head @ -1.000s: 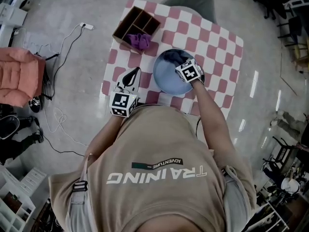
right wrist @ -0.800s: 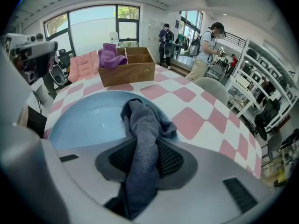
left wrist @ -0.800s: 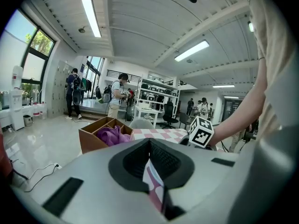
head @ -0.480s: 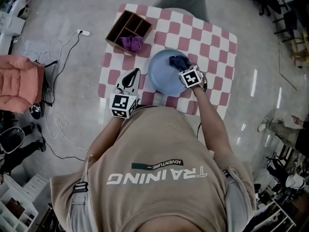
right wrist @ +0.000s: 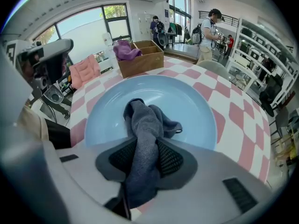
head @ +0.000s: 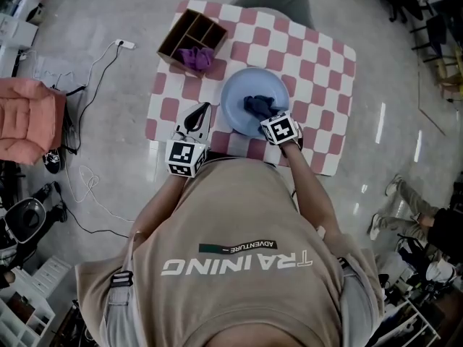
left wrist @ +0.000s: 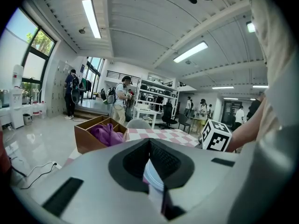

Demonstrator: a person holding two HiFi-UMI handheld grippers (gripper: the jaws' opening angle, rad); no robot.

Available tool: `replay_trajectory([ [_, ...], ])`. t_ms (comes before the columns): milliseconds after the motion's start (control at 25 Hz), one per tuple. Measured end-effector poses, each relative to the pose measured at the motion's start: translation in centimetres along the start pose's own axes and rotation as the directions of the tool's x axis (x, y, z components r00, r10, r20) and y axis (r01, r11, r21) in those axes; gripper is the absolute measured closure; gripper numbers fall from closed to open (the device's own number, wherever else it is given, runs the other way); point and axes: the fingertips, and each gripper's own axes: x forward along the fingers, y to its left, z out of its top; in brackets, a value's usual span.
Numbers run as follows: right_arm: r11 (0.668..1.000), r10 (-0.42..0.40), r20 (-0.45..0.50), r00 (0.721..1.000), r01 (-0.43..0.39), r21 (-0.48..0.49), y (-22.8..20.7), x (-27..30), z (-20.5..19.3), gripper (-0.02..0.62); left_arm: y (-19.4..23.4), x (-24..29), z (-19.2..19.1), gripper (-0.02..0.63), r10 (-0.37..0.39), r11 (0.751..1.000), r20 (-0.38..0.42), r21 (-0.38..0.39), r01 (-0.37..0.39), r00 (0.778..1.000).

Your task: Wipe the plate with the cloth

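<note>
The cloth (right wrist: 140,125), a dark grey-blue one, is pinched between the pads (right wrist: 172,160) of the right gripper (head: 265,114). Its free end is bunched up on the floor of the plate (head: 240,85). The gripper is tilted steeply down over the plate's near rim, and its marker cube is turned up to the head view.

The pale blue plate is set on the checked table (head: 318,56), about midway between the left and right edges and closer to the near edge than to the far one.

The left gripper (head: 202,111) is held over the near edge, between the near left corner and the plate and just beside the plate. Its dark pads (left wrist: 164,161) are brought together at the tips and nothing is gripped. Only a sliver of plate rim is seen through the narrow slit behind them.

At the far left corner a wooden box (head: 208,26) with dividers is seen, and a purple cloth (head: 194,58) is heaped in its near compartment.
</note>
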Motion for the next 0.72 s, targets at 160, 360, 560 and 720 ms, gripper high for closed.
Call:
replay_trajectory([
  [160,0.998,0.036,0.006,0.999,-0.036,-0.044,3.0,0.8,0.9,0.46,0.2,-0.4,-0.2,0.594,0.003,1.0,0.0,-0.007,-0.003,1.0],
  [360,0.989,0.073,0.027,0.997,-0.069,-0.129,6.1,2.3,3.2,0.46,0.6,-0.5,0.0,0.594,0.008,1.0,0.01,-0.021,-0.008,1.0],
  [560,0.982,0.08,0.013,0.997,-0.076,-0.173,7.0,2.6,4.5,0.46,1.3,-0.6,0.3,0.594,0.024,0.999,0.024,-0.043,-0.023,0.999],
  [720,0.989,0.069,0.089,0.994,-0.057,-0.133,6.2,1.9,5.7,0.46,2.1,-0.8,0.3,0.594,0.029,0.998,0.02,-0.049,-0.028,0.999],
])
